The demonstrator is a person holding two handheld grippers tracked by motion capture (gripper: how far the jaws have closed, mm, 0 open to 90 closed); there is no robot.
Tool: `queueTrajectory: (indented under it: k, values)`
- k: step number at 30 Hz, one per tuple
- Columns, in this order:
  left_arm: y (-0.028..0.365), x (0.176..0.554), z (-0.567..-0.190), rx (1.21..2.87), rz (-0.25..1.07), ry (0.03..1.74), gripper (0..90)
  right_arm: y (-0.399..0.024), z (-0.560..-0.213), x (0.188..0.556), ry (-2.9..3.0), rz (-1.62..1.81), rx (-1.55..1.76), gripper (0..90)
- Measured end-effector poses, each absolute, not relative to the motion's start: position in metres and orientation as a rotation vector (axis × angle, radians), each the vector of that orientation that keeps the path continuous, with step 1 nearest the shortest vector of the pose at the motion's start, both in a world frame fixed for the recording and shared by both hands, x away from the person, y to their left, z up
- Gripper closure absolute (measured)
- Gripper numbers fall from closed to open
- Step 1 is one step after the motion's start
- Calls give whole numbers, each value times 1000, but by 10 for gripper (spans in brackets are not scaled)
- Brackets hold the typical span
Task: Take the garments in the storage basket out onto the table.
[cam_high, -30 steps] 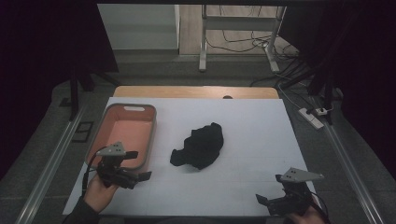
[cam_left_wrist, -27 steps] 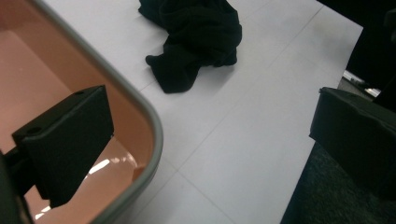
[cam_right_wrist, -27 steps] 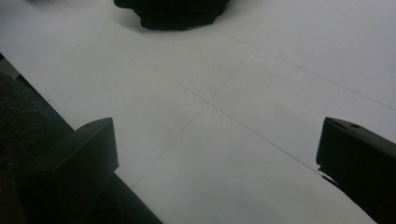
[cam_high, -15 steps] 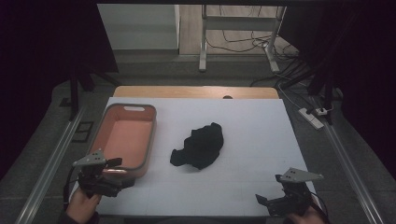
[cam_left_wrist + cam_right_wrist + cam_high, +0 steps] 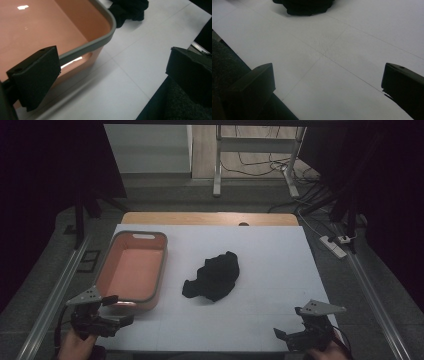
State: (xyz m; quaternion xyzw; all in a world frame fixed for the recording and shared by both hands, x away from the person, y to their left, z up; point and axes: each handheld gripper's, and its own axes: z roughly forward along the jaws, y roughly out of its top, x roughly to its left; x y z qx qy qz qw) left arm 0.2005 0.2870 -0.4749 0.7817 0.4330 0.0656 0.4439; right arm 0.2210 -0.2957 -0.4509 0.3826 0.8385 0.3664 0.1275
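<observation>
Black cloth (image 5: 212,276) is bunched mid-desk, just right of the pink tub (image 5: 131,268), untouched. Your left gripper (image 5: 113,312) has pulled back toward the near corner of that tub, jaws spread wide; right gripper (image 5: 289,336) parked near edge, jaws released too.

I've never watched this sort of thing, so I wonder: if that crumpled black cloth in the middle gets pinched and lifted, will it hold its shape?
Probably not. The crumpled black cloth lies in soft, uneven folds on the white table, so it would likely droop and unfurl. It looks light for its size. Pushed, it would probably bunch and drag, not roll.
</observation>
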Motion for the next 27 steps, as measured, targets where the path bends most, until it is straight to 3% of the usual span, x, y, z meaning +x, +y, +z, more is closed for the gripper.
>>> queueTrajectory:
  k: [27]
  values:
    - [319, 171, -479, 1920, 283, 1192, 0, -296, -451, 221, 2433, 1077, 1127, 0]
